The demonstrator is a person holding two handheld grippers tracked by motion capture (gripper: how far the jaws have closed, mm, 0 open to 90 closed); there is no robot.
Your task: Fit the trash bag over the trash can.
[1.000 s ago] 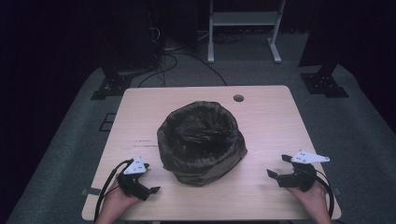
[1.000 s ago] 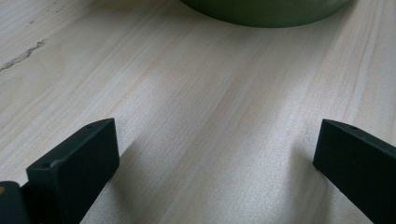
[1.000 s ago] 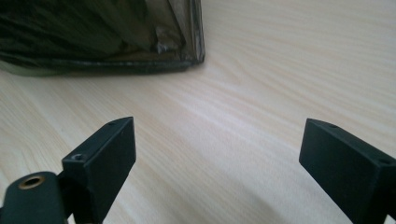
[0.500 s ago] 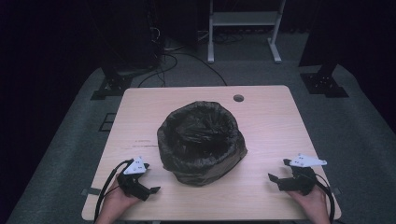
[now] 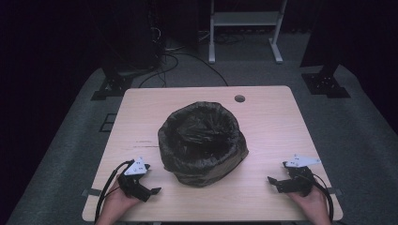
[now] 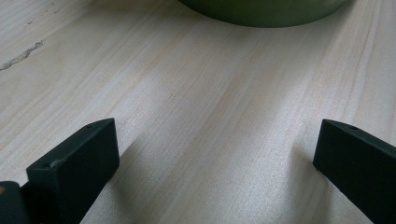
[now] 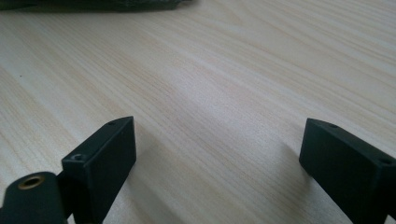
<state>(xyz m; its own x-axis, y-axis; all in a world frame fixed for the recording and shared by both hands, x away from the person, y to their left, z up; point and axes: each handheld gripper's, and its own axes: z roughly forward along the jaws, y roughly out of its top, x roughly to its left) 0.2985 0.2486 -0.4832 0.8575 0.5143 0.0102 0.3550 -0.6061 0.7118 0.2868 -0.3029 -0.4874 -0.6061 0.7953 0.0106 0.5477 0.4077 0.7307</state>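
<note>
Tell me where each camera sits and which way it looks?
High view: above the person's side, facing forward and down on the pale wooden table and the round bin lined with a black plastic bag; hands, left gripper and right gripper show.
Left gripper view: low over the table, along its open jaws toward the bin's green base.
Right gripper view: low over the table, open jaws, bin edge far off.
All three share table and bin.

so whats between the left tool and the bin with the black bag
Nothing: only bare wooden table separates the open left tool from the bin. This shows in the left gripper view, and the high view agrees.
</note>
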